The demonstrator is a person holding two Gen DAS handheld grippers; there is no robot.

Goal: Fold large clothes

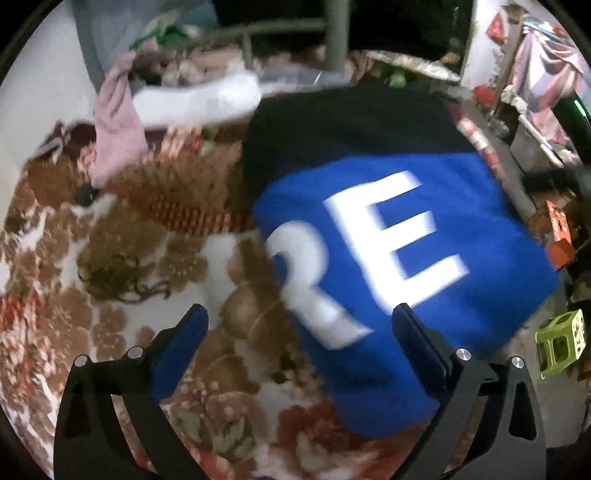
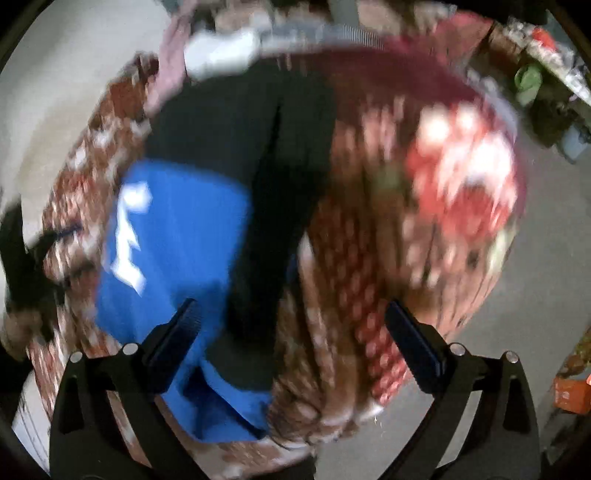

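A blue and black garment [image 1: 388,229] with white letters "RE" lies folded on a floral bedspread [image 1: 110,266]. My left gripper [image 1: 301,321] is open and empty, just above the garment's near left edge. The right wrist view is blurred; there the same garment [image 2: 184,251] lies left of centre, its black part [image 2: 258,155] running up the middle. My right gripper [image 2: 291,317] is open and empty above the garment's right edge and the bedspread [image 2: 388,258].
A pink cloth [image 1: 114,125] and a white cloth [image 1: 199,99] lie at the far side of the bed. A metal bed frame [image 1: 336,33] stands behind. A green stool [image 1: 561,343] and orange objects [image 1: 559,236] sit on the floor at right.
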